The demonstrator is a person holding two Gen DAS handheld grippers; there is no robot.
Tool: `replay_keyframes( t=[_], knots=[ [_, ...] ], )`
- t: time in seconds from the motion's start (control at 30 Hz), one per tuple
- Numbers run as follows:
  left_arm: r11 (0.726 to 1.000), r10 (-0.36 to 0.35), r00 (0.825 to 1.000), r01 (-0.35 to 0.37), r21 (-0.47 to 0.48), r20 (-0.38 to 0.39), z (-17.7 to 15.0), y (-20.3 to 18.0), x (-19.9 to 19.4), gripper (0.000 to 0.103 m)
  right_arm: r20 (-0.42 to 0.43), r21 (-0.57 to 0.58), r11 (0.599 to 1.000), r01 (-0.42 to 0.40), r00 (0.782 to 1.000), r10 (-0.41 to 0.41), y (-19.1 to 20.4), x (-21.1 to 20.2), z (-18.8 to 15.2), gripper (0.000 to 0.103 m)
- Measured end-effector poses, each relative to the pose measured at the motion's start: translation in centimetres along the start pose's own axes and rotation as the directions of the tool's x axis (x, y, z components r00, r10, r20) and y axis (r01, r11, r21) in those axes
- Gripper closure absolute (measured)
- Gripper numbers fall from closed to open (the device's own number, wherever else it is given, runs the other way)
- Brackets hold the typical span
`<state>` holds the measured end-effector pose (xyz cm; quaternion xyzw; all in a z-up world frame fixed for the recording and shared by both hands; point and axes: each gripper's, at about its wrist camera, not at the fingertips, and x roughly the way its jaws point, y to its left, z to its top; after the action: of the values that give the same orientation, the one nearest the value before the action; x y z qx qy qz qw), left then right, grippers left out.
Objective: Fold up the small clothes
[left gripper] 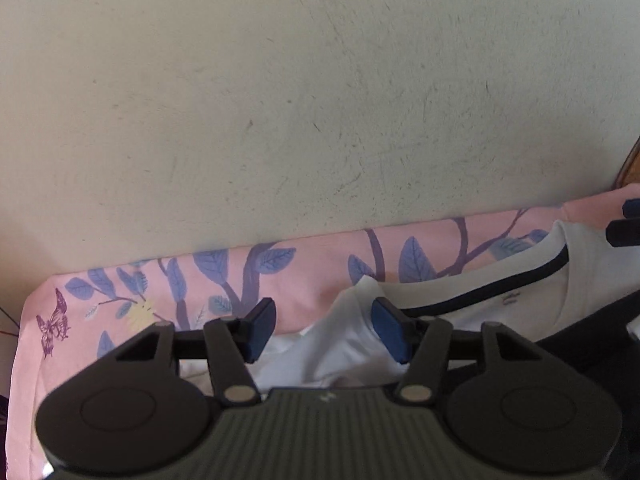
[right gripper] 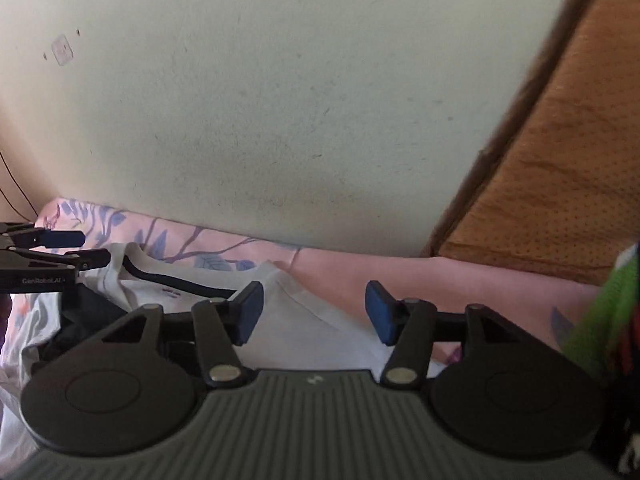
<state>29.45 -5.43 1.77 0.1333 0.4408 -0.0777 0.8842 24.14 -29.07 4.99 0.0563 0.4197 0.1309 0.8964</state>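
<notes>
A small white T-shirt [left gripper: 520,280] with a dark-trimmed neckline lies on the pink floral bedsheet [left gripper: 280,280], close to the wall. My left gripper [left gripper: 325,332] is open over a raised fold of the shirt's white cloth, and its blue pads [left gripper: 260,332] do not press on it. My right gripper [right gripper: 314,312] is open too, low over the shirt [right gripper: 304,320], with cloth below the gap and nothing pinched. Each gripper shows in the other's view: the left gripper [right gripper: 80,248] at the far left, the right gripper [left gripper: 628,220] at the right edge.
A pale, scuffed wall [left gripper: 320,100] rises right behind the bed. An orange-brown blanket [right gripper: 560,160] leans at the right. A dark garment [right gripper: 84,312] lies by the shirt's left side, and a green item [right gripper: 600,312] sits at the right edge. A wall socket [right gripper: 62,50] is high on the left.
</notes>
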Motion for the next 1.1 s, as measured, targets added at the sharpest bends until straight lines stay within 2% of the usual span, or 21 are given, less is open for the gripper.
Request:
replay_keyframes(
  t=[0.03, 0.07, 0.1, 0.13, 0.17, 0.2, 0.33, 0.43, 0.53, 0.63, 0.73, 0.8, 0.87, 0.97, 1.0, 1.07, 1.1],
  knots=[
    [1.0, -0.007, 1.0, 0.007, 0.005, -0.005, 0.0, -0.2, 0.4, 0.064, -0.016, -0.021, 1.0, 0.007, 1.0, -0.008, 0.4, 0.9, 0.2, 0.038],
    [0.999, -0.032, 0.999, 0.032, 0.004, 0.01, 0.1, -0.2, 0.4, 0.088, -0.034, -0.042, 0.999, 0.013, 0.999, -0.014, 0.8, 1.9, 0.4, 0.038],
    [0.999, -0.046, 0.999, 0.046, 0.009, 0.005, 0.1, -0.4, 0.3, 0.094, -0.053, -0.057, 0.998, 0.011, 0.998, -0.014, 1.1, 2.6, 0.5, 0.039],
    [0.999, -0.037, 0.999, 0.037, 0.011, 0.011, 0.1, -0.5, 0.0, 0.095, -0.067, -0.069, 0.998, 0.005, 0.998, -0.01, 1.4, 3.0, 0.4, 0.053],
    [0.999, -0.032, 0.999, 0.032, 0.024, 0.033, 0.0, -0.7, -0.4, 0.095, -0.073, -0.089, 0.996, -0.004, 0.997, -0.003, 1.8, 3.2, 0.4, 0.072],
    [0.999, -0.031, 0.998, 0.029, 0.037, 0.053, -0.3, -0.7, -1.0, 0.095, -0.072, -0.111, 0.994, -0.018, 0.997, 0.01, 2.3, 3.1, 0.2, 0.096],
    [0.998, -0.059, 0.987, 0.055, 0.03, 0.147, -1.8, 0.1, -5.5, 0.095, 0.046, -0.12, 0.991, -0.063, 0.997, 0.069, 3.6, -1.4, -0.6, 0.096],
    [0.995, -0.096, 0.965, 0.1, -0.001, 0.243, -4.3, 1.1, -10.7, 0.095, 0.147, -0.136, 0.985, -0.103, 0.981, 0.123, 4.9, -7.0, -1.6, 0.096],
    [0.99, -0.13, 0.931, 0.142, -0.011, 0.34, -9.7, 2.2, -16.8, 0.095, 0.226, -0.233, 0.966, -0.109, 0.96, 0.163, 6.5, -13.2, -4.6, 0.096],
    [0.984, -0.148, 0.918, 0.174, -0.038, 0.367, -16.4, 2.5, -20.8, 0.095, 0.271, -0.301, 0.949, -0.09, 0.946, 0.175, 8.0, -18.3, -10.0, 0.096],
    [0.976, -0.161, 0.918, 0.202, -0.077, 0.362, -23.2, 2.3, -22.9, 0.095, 0.279, -0.321, 0.942, -0.097, 0.941, 0.192, 8.6, -21.7, -16.6, 0.096],
    [0.966, -0.186, 0.924, 0.234, -0.108, 0.333, -26.1, 1.9, -22.9, 0.094, 0.276, -0.322, 0.943, -0.078, 0.945, 0.173, 9.2, -22.5, -21.0, 0.096],
    [0.964, -0.193, 0.939, 0.236, -0.126, 0.283, -28.0, 1.3, -22.1, 0.09, 0.252, -0.312, 0.949, -0.049, 0.959, 0.132, 9.9, -21.6, -24.5, 0.096],
    [0.962, -0.207, 0.952, 0.24, -0.13, 0.227, -29.6, 1.5, -22.0, 0.084, 0.192, -0.252, 0.967, -0.024, 0.979, 0.074, 10.0, -19.4, -27.3, 0.096],
    [0.96, -0.215, 0.947, 0.249, -0.125, 0.238, -30.1, 1.7, -22.5, 0.082, 0.2, -0.235, 0.972, -0.024, 0.977, 0.073, 9.8, -19.3, -27.7, 0.093],
    [0.954, -0.232, 0.926, 0.276, -0.116, 0.299, -30.6, 2.9, -24.4, 0.064, 0.197, -0.217, 0.975, -0.05, 0.976, 0.094, 9.5, -20.2, -27.5, 0.083],
    [0.953, -0.223, 0.913, 0.279, -0.122, 0.342, -30.6, 3.5, -25.4, 0.059, 0.22, -0.199, 0.977, -0.07, 0.969, 0.115, 9.2, -21.4, -27.2, 0.073]
  ],
)
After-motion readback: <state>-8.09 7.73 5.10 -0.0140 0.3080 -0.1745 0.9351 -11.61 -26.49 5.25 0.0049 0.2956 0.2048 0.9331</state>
